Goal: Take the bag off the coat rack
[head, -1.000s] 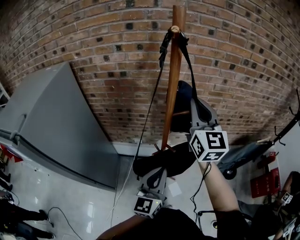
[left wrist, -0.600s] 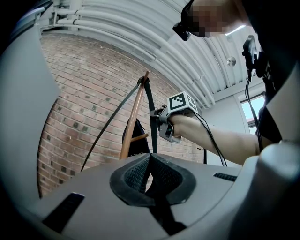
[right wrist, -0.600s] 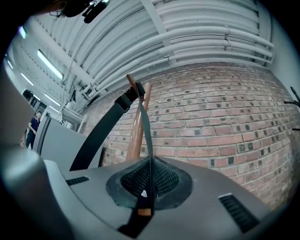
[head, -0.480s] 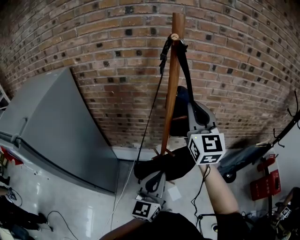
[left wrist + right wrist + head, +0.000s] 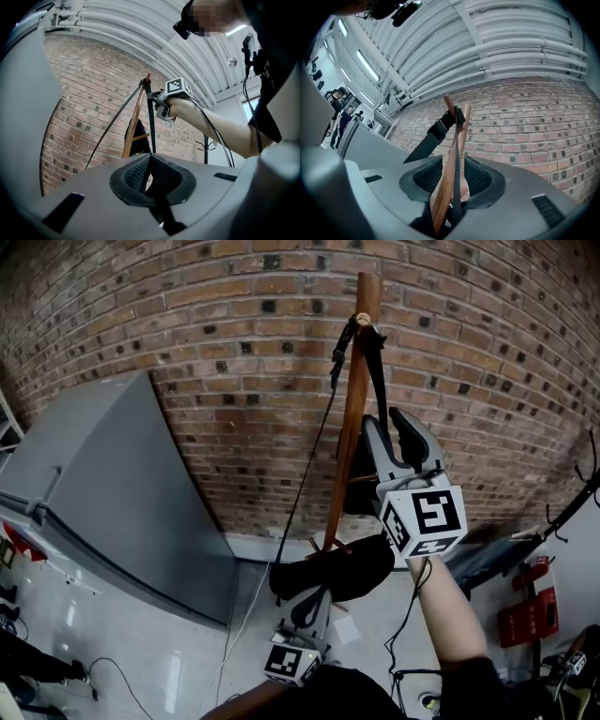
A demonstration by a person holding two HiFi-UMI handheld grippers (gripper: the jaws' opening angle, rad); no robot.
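Two tools in play. The right tool (image 5: 389,425) is up high beside the coat rack (image 5: 349,442) pole. Its jaws are wide and have just been opening. In the right gripper view the pole and strap (image 5: 377,371) both run through the gap, with the pads (image 5: 480,177) clear of both. The left tool (image 5: 307,599) is low at 6 o'clock, closed on the underside of the bag (image 5: 333,570); its own view shows the pads pinched on black fabric.

Bag: low against the foot of the pole, 6 o'clock in the head view. The strap is looped over the peg (image 5: 361,321) at 12 o'clock. One leg runs close along the pole; the other drops toward 7 o'clock as a thin straight line.

Clearance:
- Brick wall (image 5: 216,352) close behind the rack.
- Grey cabinet (image 5: 103,493) at 9 o'clock, slanted face, well apart from the pole.
- Black stand (image 5: 572,502) at 3 o'clock, near the frame edge.
- Open air above the peg; the pole top sticks up just past it.

Materials:
- Pole: round, smooth, reddish-brown wood. Peg: pale knob.
- Strap: flat black webbing with a buckle (image 5: 337,357).
- Bag: soft, black, sagging.
- Second dark item (image 5: 354,493) hangs on the rack behind the pole.
- Tool pads: black, cross-hatched, in grey shells.

Room: floor (image 5: 141,652) pale and glossy, with a cable (image 5: 112,667) lying at 7 o'clock. White pipes (image 5: 497,47) run along the ceiling.
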